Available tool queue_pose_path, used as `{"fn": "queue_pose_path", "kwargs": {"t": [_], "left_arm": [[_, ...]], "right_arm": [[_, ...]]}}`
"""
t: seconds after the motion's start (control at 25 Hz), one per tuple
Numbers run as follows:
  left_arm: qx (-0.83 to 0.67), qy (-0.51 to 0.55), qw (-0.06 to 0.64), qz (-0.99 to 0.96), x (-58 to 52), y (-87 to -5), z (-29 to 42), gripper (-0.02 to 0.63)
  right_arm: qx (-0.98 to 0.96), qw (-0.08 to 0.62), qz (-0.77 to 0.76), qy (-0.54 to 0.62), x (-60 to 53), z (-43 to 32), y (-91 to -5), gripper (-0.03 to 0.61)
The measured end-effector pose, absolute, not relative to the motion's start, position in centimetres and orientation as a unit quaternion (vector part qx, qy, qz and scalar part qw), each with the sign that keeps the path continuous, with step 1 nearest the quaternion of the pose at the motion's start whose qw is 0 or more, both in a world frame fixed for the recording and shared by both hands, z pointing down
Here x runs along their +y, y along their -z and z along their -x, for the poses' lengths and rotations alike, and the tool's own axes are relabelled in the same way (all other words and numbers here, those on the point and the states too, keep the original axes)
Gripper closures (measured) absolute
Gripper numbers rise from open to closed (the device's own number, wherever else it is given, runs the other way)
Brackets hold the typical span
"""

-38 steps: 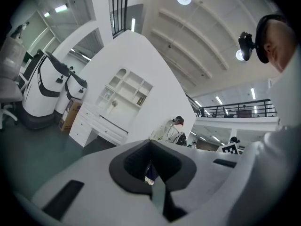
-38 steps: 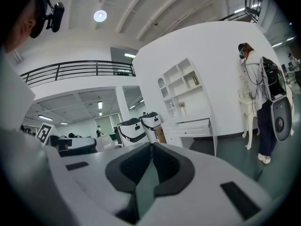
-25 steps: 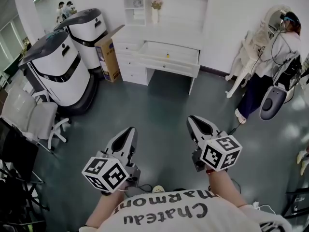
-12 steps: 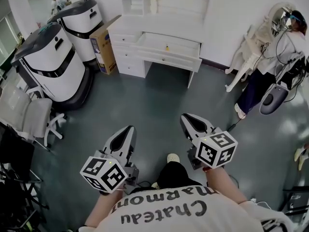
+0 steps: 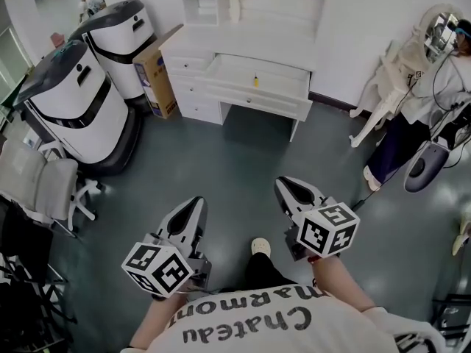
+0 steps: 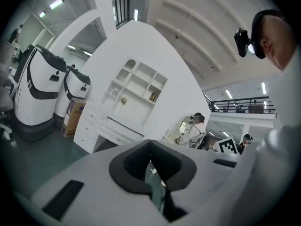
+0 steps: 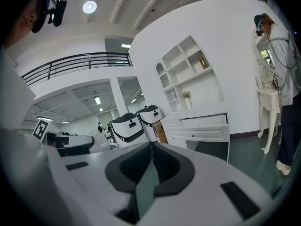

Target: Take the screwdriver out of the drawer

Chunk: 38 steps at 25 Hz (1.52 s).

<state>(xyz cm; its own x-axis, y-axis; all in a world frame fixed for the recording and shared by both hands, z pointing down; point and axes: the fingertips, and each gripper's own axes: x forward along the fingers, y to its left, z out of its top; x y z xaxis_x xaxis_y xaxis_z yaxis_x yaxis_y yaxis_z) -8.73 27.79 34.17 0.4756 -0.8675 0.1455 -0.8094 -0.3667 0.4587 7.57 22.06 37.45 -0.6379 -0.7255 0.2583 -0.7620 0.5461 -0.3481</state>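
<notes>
A small yellow screwdriver, seemingly, lies in the open white drawer.

We look down on a grey floor. Along its left edge stand a white machine and a second machine, with a cardboard box beside them. Near the right edge, a person stands by a white chair.

You are in a big indoor robotics test hall, not a home. A white desk with an open drawer and a shelf unit stands against a bare wall like a mock-up room. Two tall white-and-black machines are parked beside a cardboard box. A railed mezzanine and ceiling lights hang overhead, and another person wears a head device.
</notes>
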Motion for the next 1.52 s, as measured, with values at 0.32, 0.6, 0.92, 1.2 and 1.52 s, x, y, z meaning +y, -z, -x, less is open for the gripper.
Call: {"fn": "queue_pose_path", "kwargs": {"t": [0.32, 0.6, 0.92, 1.2, 1.52], "left_arm": [[-0.513, 0.074, 0.224, -0.825, 17.7, -31.3, 6.3, 0.591], [-0.514, 0.089, 0.190, -0.832, 10.5, -28.7, 3.3, 0.591], [-0.516, 0.105, 0.167, -0.833, 4.8, -27.4, 1.6, 0.591], [-0.511, 0.093, 0.192, -0.832, 1.2, -29.2, 1.7, 0.591], [-0.481, 0.084, 0.222, -0.844, -6.2, -32.2, 2.1, 0.591]], "right_arm": [[-0.886, 0.022, -0.418, -0.202, 11.6, -10.1, -34.6, 0.539], [-0.894, 0.006, -0.415, -0.170, 4.1, -13.1, -31.6, 0.538], [-0.902, 0.002, -0.406, -0.144, -1.6, -14.5, -30.0, 0.538], [-0.895, 0.021, -0.413, -0.169, -4.5, -14.4, -32.5, 0.538], [-0.881, 0.050, -0.432, -0.185, -10.0, -13.4, -35.4, 0.538]]}}
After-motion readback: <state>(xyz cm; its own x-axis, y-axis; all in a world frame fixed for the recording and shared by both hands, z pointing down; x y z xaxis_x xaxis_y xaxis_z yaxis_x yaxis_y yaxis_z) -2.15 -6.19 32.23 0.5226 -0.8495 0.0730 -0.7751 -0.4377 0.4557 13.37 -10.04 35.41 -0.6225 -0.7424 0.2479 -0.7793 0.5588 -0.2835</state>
